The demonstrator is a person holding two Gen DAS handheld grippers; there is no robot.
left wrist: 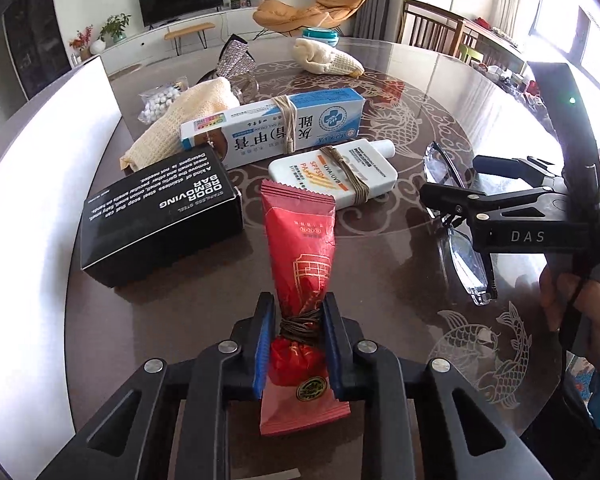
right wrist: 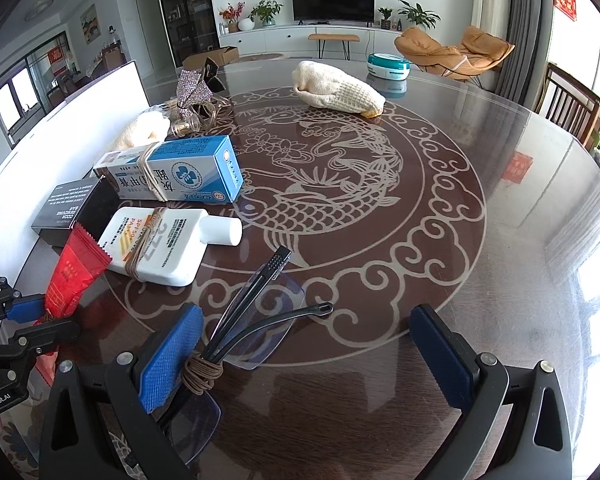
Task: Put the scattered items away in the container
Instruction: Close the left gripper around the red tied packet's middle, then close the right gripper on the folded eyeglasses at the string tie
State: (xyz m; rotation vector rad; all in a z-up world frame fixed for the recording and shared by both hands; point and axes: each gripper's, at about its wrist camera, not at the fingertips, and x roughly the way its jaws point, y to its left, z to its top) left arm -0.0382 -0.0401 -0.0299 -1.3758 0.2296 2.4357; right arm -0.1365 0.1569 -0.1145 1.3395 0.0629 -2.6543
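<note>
Left gripper [left wrist: 296, 344] jaws clenched on red sachet [left wrist: 300, 240], long axis pointing ahead. Right gripper [right wrist: 300, 360] jaws released, glasses [right wrist: 240, 332] beside left pad on counter [right wrist: 500, 240].

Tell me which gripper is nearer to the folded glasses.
Right. The right gripper stands open around the folded glasses, one pad beside their banded end. The left gripper is off to the side, shut on the red sachet.

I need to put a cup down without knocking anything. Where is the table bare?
Bare: the table's right side, beyond the glasses, and its middle between the sunscreen bottle and the knitted cloth. Crowded: the left, around the blue box.
</note>
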